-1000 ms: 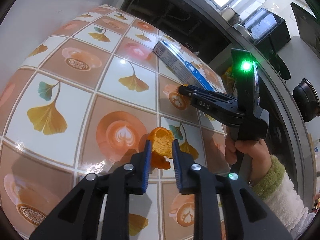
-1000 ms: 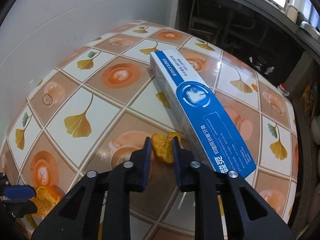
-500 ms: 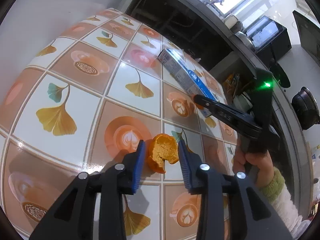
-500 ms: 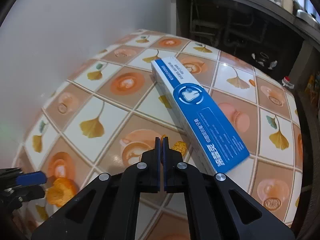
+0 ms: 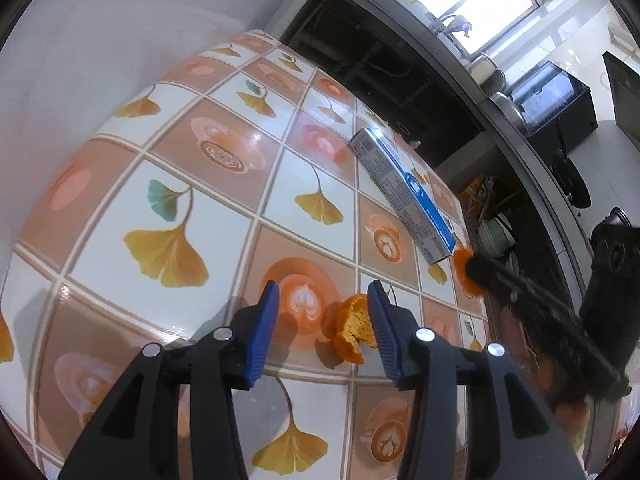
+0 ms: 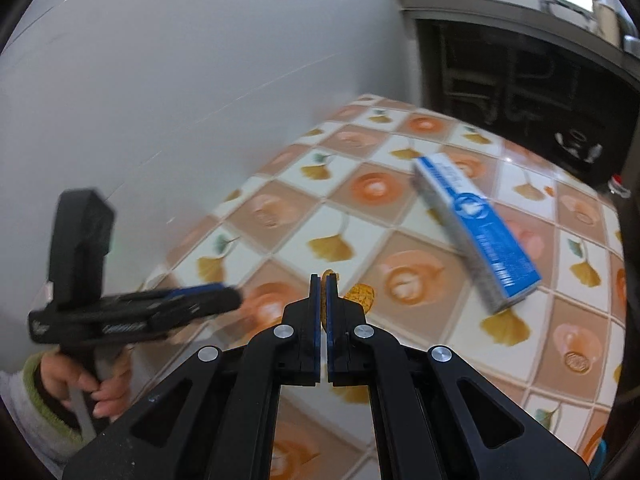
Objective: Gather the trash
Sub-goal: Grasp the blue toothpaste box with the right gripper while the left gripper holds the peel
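Left wrist view looks down on a tabletop [image 5: 224,216] covered in a tile pattern of ginkgo leaves and coffee cups. The left gripper [image 5: 320,322] has its jaws opening; a piece of orange peel [image 5: 350,330] lies on the tabletop between them, close to the right blue pad, with the left pad clear of it. A blue and white toothpaste box [image 5: 404,196] lies flat toward the far right edge of the tabletop, well apart from that peel. At the right, the right gripper [image 5: 472,270] shows, blurred, with a second orange peel scrap [image 5: 462,264] at its tip. Right wrist view shows that gripper's jaws pressed together on the thin scrap [image 6: 330,273], lifted above the tabletop. A hand [image 6: 90,380] in a green-cuffed sleeve grips the left gripper's handle.
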The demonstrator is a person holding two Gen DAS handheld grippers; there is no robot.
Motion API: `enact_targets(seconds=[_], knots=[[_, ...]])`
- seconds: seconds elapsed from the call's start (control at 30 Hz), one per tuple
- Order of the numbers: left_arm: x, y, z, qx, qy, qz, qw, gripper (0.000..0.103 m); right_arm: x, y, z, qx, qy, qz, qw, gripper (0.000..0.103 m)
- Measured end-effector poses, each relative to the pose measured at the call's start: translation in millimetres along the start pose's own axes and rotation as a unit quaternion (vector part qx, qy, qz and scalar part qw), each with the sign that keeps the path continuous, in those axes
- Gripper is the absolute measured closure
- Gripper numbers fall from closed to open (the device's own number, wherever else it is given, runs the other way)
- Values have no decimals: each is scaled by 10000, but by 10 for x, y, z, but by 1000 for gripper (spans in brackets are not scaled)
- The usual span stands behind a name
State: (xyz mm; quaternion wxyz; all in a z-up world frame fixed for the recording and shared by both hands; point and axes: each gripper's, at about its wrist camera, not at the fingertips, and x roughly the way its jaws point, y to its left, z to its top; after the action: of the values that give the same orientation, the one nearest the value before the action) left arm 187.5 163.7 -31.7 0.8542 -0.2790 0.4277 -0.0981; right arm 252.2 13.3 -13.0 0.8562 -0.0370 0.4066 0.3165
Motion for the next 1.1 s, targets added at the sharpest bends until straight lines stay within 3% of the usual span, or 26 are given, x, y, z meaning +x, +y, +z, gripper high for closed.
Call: enact_targets(seconds=[0.33, 0.37, 0.5, 0.7, 1.0, 1.03, 1.1], knots=[[-72, 124, 7, -132, -68, 98, 9998, 55, 305, 274, -99, -137, 406, 371, 9984, 100], [-68, 136, 5, -145, -55, 106, 9998, 55, 336, 277, -114, -106, 473, 403, 9980, 96], [-57, 148, 5, -162, -31, 99, 9998, 55, 299, 213, -139, 193, 474, 660, 9965, 64], [-36, 139, -4, -160, 10, 36, 9999, 54, 51, 37, -69, 602, 148, 835, 9946, 63], [93, 35, -52, -72, 390, -360, 9986, 54, -223, -408, -58, 1076, -175, 485, 9929, 62], [117, 17, -56, -43, 455, -407, 9981, 54, -260, -469, -44, 1109, -221, 372, 9929, 60], [160, -33, -72, 56, 553, -486, 9973, 54, -325, -592, -1, 1181, -325, 197, 9923, 48]])
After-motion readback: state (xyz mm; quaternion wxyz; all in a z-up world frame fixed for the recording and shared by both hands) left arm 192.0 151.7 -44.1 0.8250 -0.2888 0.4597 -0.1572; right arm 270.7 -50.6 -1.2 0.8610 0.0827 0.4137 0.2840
